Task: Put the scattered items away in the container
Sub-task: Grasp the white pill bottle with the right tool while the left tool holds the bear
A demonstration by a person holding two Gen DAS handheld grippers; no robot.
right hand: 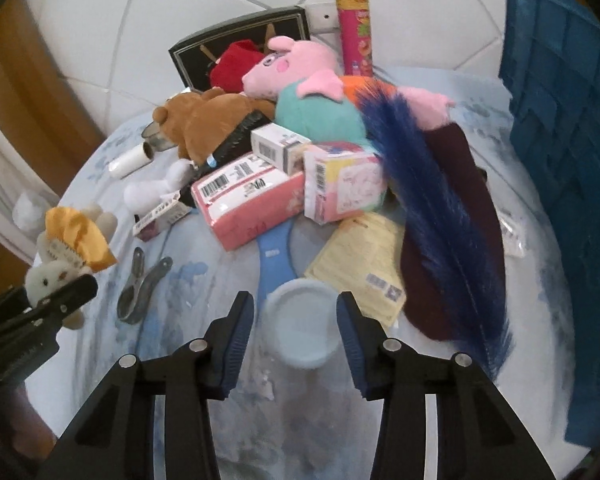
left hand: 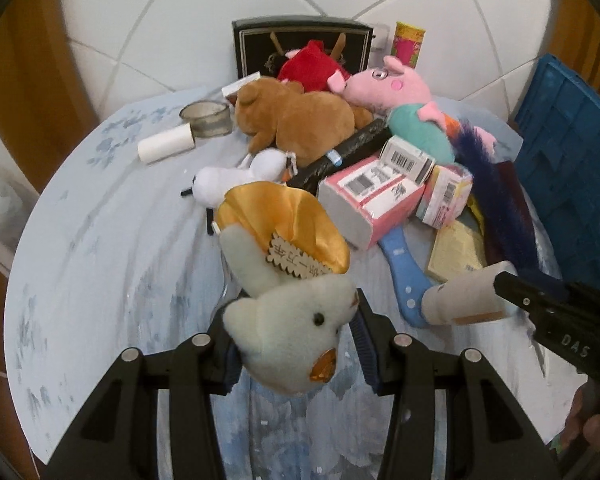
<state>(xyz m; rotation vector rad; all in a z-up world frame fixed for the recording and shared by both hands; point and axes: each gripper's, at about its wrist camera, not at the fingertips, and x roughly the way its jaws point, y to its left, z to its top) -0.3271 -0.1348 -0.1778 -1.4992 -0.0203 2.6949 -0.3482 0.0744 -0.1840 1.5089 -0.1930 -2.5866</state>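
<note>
At the bottom of the left wrist view, the left gripper (left hand: 296, 344) has its jaws closed on the head of a cream plush chick (left hand: 288, 336) whose orange satin cape (left hand: 284, 220) trails up toward mid-frame. In the right wrist view the same toy hangs at the lower left edge.

The right gripper (right hand: 296, 328), at the bottom centre of its own view, has its jaws spread around a white bottle (right hand: 302, 320) seen end-on; narrow gaps show on both sides, so whether the pads touch it I cannot tell. From the left wrist view the bottle (left hand: 464, 296) lies at the lower right against that gripper's black tip.

Just beyond the bottle lie a blue plastic handle (right hand: 276, 256), a yellow paper packet (right hand: 360, 256) and, right of centre, a long blue feather (right hand: 432, 200) over a maroon cloth (right hand: 476, 208). A metal clip (right hand: 140, 284) lies left of the handle on the pale blue tablecloth (right hand: 520, 320).

Mid-frame, a pink box (right hand: 252, 204), a small white box (right hand: 278, 146) and a pink-and-yellow box (right hand: 344, 184) are heaped together, with a white plush (right hand: 156, 188) to their left.

Farther up sit a brown bear (right hand: 208, 120), a pink pig plush (right hand: 300, 68), a red plush (right hand: 232, 66), a black framed box (right hand: 188, 52) and a tall snack tube (right hand: 354, 28). The blue crate (right hand: 560, 140) stands along the right edge.
</note>
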